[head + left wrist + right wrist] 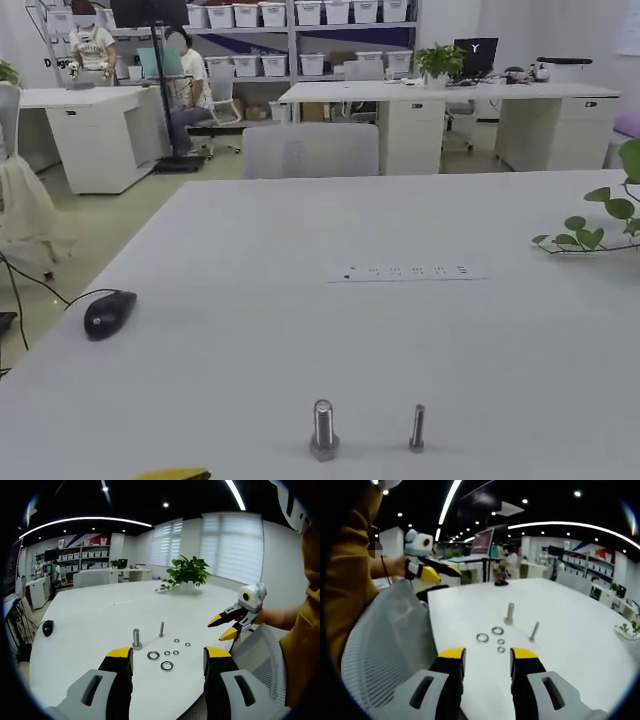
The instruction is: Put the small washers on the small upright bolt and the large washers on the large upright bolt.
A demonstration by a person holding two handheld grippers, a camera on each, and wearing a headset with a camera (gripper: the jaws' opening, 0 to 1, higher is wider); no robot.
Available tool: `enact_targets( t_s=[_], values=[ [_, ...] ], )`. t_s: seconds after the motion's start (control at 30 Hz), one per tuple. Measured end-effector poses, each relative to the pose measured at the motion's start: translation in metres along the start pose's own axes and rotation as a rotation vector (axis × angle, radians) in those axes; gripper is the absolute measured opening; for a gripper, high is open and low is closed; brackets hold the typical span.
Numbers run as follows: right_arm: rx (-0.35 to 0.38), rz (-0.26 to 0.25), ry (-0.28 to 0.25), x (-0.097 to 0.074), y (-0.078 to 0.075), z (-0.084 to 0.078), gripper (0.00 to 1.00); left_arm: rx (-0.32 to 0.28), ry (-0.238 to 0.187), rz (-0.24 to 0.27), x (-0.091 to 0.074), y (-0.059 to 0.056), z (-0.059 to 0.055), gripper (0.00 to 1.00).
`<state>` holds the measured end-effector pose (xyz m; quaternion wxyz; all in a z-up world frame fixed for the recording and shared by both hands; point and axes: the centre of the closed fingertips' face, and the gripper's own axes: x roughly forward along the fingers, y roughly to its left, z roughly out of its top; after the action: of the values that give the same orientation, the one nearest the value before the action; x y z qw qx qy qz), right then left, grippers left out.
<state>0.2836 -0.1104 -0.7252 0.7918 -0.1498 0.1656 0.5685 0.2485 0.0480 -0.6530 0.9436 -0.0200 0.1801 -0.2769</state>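
A thick upright bolt and a thin upright bolt stand near the white table's front edge. In the left gripper view, two large washers and several small washers lie flat in front of the large bolt and the small bolt. My left gripper is open and empty, short of the table edge. My right gripper is also open and empty, with large washers and small washers just ahead of it. Each gripper shows in the other's view, the right and the left.
A black mouse lies at the table's left edge. A plant trails in from the right, and a flush socket strip sits mid-table. A grey mesh chair back stands between me and the table. People sit at desks far behind.
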Motion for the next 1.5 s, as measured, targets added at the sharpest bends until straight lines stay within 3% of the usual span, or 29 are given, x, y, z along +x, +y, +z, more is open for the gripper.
enact_targets(
  t_s=[0.23,0.33,0.53,0.73,1.0,1.2,1.33,1.4,1.5],
  values=[
    [-0.002,0.008,0.023,0.004,-0.002,0.000,0.36,-0.017,-0.018,0.013,0.001,0.005,0.000,0.56],
    [-0.002,0.030,0.031,0.009,-0.001,0.001,0.36,-0.020,-0.018,0.009,0.001,0.014,-0.009,0.56],
    [-0.019,0.055,0.062,0.015,-0.002,0.001,0.36,-0.027,-0.030,0.020,0.000,0.022,-0.012,0.56],
    [-0.028,0.043,0.070,0.020,-0.012,0.005,0.33,-0.038,-0.042,0.021,0.000,0.027,-0.017,0.56],
    [-0.067,0.082,0.148,0.033,-0.020,-0.009,0.33,-0.042,-0.038,0.034,0.001,0.035,-0.023,0.56],
    [-0.105,0.128,0.221,0.038,-0.025,-0.024,0.33,-0.036,-0.033,0.031,0.004,0.026,-0.018,0.56],
    [-0.134,0.140,0.260,0.043,-0.029,-0.034,0.32,-0.046,-0.031,0.034,0.004,0.025,-0.019,0.57],
    [-0.149,0.165,0.314,0.044,-0.029,-0.043,0.32,-0.041,-0.029,0.034,0.004,0.024,-0.019,0.57],
    [-0.187,0.177,0.349,0.048,-0.033,-0.049,0.32,-0.039,-0.029,0.037,0.003,0.024,-0.020,0.57]
  ],
)
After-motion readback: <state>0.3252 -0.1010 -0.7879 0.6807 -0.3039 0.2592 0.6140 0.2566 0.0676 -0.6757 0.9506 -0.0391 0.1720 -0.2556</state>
